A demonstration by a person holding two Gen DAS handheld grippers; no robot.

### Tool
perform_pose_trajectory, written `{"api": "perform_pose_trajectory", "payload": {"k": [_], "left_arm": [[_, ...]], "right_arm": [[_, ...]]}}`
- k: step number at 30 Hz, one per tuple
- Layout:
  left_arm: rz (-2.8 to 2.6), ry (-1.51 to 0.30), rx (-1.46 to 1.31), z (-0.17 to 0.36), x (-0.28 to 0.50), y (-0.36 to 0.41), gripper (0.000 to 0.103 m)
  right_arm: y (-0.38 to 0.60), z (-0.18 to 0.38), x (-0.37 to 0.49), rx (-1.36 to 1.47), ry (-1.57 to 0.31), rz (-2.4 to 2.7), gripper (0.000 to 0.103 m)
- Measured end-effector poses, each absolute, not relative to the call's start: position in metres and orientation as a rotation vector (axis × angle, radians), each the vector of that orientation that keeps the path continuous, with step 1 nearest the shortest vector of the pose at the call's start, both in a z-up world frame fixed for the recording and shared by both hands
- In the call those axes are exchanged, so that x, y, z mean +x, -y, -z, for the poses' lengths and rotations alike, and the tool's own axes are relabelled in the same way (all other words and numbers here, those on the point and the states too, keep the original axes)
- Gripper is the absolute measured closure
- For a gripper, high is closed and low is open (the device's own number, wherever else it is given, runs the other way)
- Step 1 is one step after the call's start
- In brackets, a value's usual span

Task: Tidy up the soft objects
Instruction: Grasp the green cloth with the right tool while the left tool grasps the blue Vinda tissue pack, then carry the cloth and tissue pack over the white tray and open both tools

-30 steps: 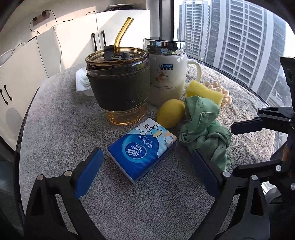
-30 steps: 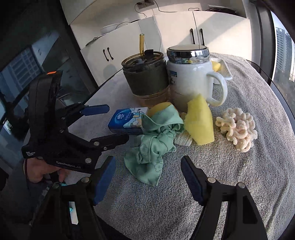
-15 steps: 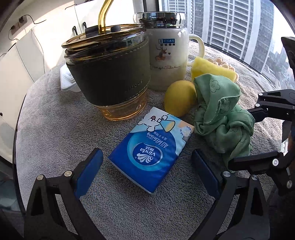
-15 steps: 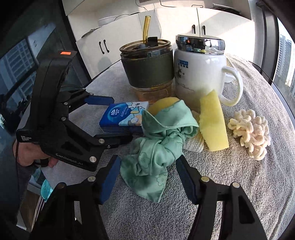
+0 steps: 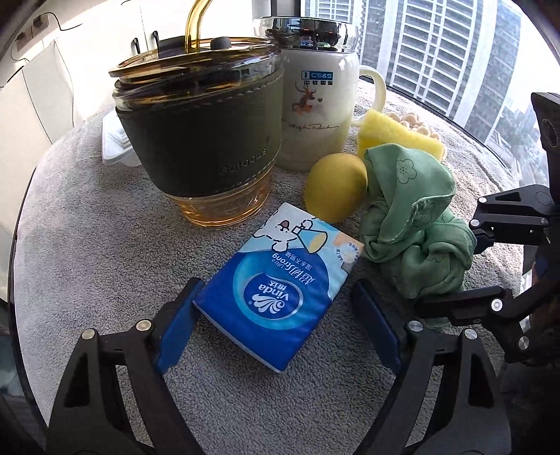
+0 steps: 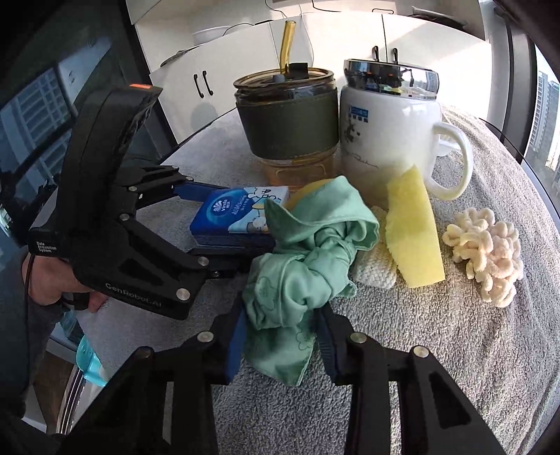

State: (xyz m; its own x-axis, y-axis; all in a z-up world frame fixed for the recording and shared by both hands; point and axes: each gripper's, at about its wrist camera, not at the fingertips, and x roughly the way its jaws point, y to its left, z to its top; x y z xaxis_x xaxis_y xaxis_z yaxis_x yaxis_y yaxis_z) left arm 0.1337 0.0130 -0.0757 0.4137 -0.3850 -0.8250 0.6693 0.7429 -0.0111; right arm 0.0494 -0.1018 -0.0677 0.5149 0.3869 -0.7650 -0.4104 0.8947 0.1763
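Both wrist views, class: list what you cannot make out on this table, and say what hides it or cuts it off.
- Clear plastic container: left wrist view, mostly behind the amber glass cup; contents unreadable.
- Yellow ball: right wrist view, mostly covered by the green cloth.
- Cup's straw: left wrist view, cut off by the top edge.
- White knitted piece: right wrist view, under the yellow sponge.

Round table under a fuzzy grey towel (image 5: 87, 245). Toward the far edge, amber glass tumbler (image 5: 199, 136) with dark sleeve, lid and straw, standing upright. Right beside it, nearly touching, white lidded mug (image 5: 315, 115) with deer print, handle turned to the window side. Clear plastic box (image 5: 113, 147) tucked behind the tumbler near the far edge. White cabinets (image 6: 217, 80) past the table, high-rise towers (image 5: 437, 45) outside the window.
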Motion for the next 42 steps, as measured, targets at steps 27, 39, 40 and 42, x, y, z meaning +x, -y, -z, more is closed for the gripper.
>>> {"api": "perform_pose_trajectory", "payload": {"k": [27, 39, 40, 42], "left_arm": [[0.531, -0.832, 0.170, 0.049, 0.084, -0.047, 0.039], [0.401, -0.747, 0.030, 0.006, 0.063, -0.092, 0.039], [0.398, -0.741, 0.022, 0.001, 0.067, -0.091, 0.039], [0.390, -0.723, 0.006, -0.006, 0.071, -0.095, 0.039]], "right_arm": [[0.148, 0.039, 0.015, 0.032, -0.874, -0.541, 0.090], [0.218, 0.025, 0.008, 0.077, -0.861, -0.419, 0.090], [0.223, 0.019, 0.010, 0.077, -0.853, -0.405, 0.090], [0.235, 0.011, 0.014, 0.071, -0.840, -0.389, 0.090]]}}
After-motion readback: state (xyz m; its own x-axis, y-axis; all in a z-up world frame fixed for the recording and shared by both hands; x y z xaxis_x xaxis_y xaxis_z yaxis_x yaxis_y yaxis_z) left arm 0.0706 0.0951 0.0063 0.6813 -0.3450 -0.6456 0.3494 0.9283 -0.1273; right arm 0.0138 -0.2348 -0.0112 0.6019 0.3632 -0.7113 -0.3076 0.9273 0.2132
